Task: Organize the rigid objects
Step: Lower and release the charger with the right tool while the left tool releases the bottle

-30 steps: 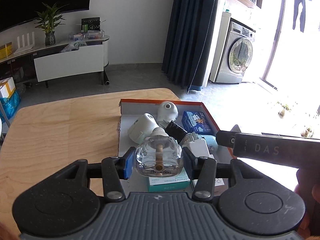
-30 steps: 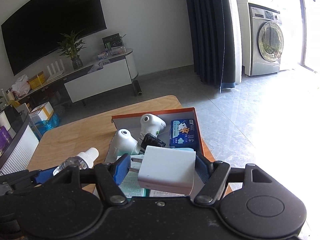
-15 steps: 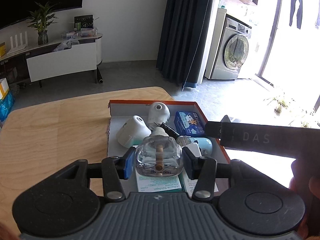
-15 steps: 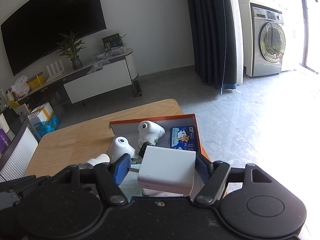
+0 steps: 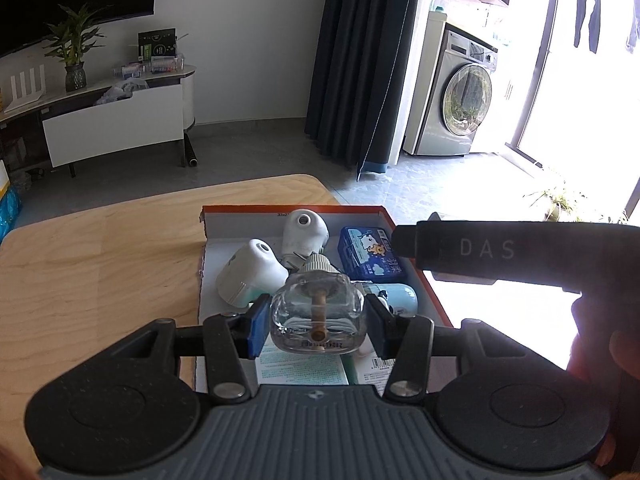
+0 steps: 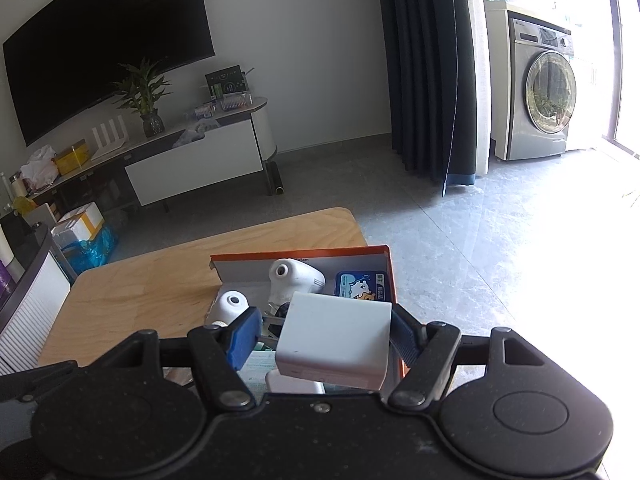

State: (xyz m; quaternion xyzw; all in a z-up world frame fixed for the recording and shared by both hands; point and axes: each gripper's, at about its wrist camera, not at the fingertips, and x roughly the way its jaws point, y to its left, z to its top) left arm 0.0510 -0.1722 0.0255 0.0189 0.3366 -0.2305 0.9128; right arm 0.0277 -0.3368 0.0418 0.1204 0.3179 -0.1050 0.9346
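I have both claws tilted downward over the orange-rimmed box (image 5: 420, 276) at the far right corner of the wooden tabletop (image 5: 100, 264). The right tool's dark body (image 5: 512, 256) crosses the left camera's view, with part of a hand (image 5: 600, 356) behind it. Inside the box lie two white dome-shaped plug-in units (image 5: 248, 272), a blue tin (image 5: 370, 252), a pale blue item (image 5: 400, 296) and flat printed packets (image 5: 300, 372) beneath my fingers. My left claw (image 5: 318, 326) is clamped on a clear glass bottle (image 5: 318, 312), its white cap pointing away, held above the box. My right claw (image 6: 324, 338) grips a white plug adapter (image 6: 336, 340) by its prongs and far side, also above the box.
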